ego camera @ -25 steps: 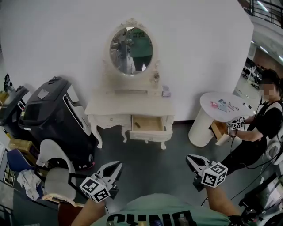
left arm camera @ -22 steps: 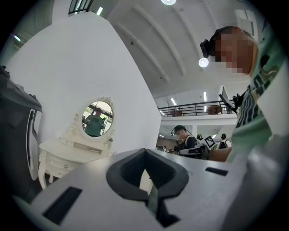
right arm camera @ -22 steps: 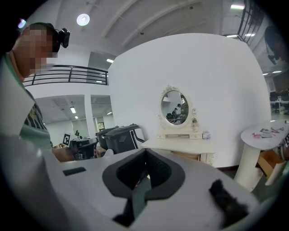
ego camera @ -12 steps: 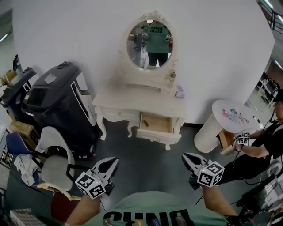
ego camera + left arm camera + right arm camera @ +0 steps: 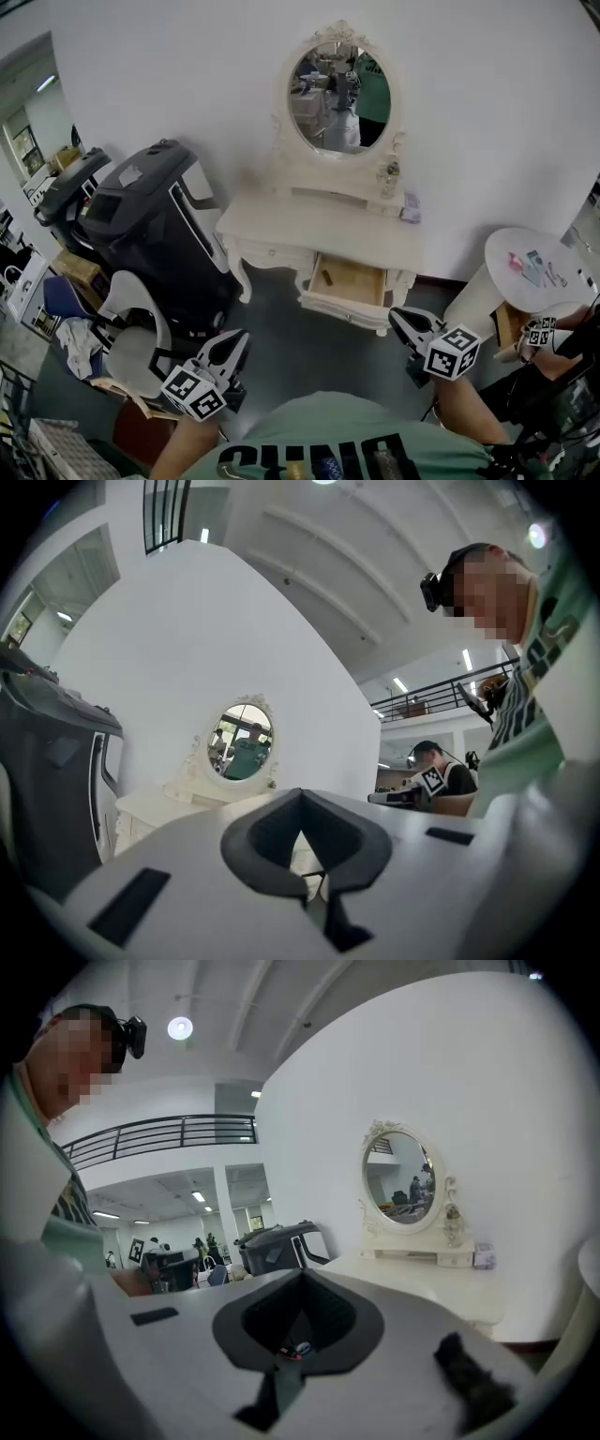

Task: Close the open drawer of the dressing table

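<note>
The white dressing table (image 5: 319, 225) with its oval mirror (image 5: 339, 86) stands against the wall. Its right-hand drawer (image 5: 349, 281) is pulled out, with a small dark object (image 5: 326, 277) lying inside. My left gripper (image 5: 242, 337) hovers low at the left, short of the table, jaws together and empty. My right gripper (image 5: 396, 317) is shut and empty, just in front of the drawer's right corner and apart from it. In the left gripper view the left gripper (image 5: 302, 797) points toward the mirror (image 5: 240, 742). In the right gripper view the right gripper (image 5: 302, 1274) has the table top (image 5: 422, 1274) to its right.
A big black machine (image 5: 150, 234) stands left of the dressing table, with a white chair (image 5: 131, 342) in front of it. At the right is a round white table (image 5: 539, 262) where another person's arm (image 5: 553, 361) holds a marked cube. A small box (image 5: 410, 214) sits on the table top.
The dressing table now appears nearer and further right in the head view. Both grippers have moved closer to it, the right one nearly up to the drawer. The drawer is still open and the jaws unchanged.
</note>
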Tool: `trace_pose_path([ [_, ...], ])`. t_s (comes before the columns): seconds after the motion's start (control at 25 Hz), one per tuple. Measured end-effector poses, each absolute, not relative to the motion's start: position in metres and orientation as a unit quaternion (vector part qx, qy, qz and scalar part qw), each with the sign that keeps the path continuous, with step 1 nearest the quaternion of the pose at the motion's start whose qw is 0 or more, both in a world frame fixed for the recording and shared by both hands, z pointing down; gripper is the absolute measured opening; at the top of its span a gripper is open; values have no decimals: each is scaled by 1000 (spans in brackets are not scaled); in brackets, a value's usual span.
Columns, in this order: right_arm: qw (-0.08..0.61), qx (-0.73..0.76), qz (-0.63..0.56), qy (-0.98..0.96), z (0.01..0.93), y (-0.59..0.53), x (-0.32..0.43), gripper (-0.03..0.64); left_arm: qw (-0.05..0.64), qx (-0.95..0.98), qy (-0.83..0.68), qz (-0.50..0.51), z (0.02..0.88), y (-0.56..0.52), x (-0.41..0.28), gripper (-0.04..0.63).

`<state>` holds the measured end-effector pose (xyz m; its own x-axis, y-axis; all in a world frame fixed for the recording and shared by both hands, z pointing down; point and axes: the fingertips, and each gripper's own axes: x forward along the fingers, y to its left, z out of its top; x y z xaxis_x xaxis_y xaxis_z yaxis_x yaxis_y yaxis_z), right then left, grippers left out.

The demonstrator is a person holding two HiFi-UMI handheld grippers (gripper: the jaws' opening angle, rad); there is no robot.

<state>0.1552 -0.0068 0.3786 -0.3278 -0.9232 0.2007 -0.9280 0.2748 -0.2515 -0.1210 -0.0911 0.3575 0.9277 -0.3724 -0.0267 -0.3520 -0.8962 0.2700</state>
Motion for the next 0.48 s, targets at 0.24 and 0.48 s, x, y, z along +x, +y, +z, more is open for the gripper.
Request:
trace_pose_path([
  [0.24, 10, 541, 161, -825, 389, -32, 226, 6, 127, 967, -216, -35, 353, -90, -38, -2],
  [0.48, 2, 520, 188, -833, 419, -44, 266, 6, 129, 965, -228, 1, 367, -88, 11, -2],
])
